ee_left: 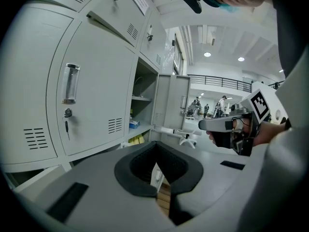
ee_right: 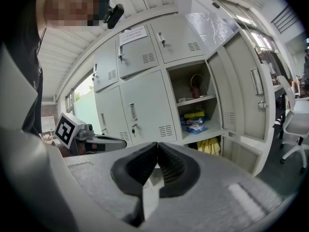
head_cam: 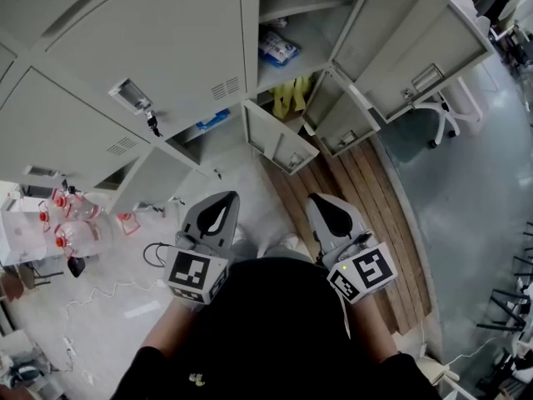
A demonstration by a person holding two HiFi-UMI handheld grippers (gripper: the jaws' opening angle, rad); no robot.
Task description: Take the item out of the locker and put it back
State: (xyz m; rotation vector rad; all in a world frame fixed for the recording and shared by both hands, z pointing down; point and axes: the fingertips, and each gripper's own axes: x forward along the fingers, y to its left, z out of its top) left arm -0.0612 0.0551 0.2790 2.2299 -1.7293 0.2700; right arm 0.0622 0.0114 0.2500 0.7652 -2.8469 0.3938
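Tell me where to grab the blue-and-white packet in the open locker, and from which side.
Take its front edge, coming straight in through the open front. The blue-and-white packet lies on the shelf, boxed in at both sides, with an upper shelf above, so only the front looks free. It seems soft: pinch the near edge from above and below.

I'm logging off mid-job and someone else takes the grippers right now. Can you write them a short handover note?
Left gripper: fingers shut, empty, held short of the lockers.
Right gripper: fingers shut, empty, beside the left one.
Open locker: a blue-and-white packet lies on its shelf, and a yellow item sits in the compartment below.
Done: the doors are open.
Left: nothing is out yet. Reach in, take an item out, then put it back.
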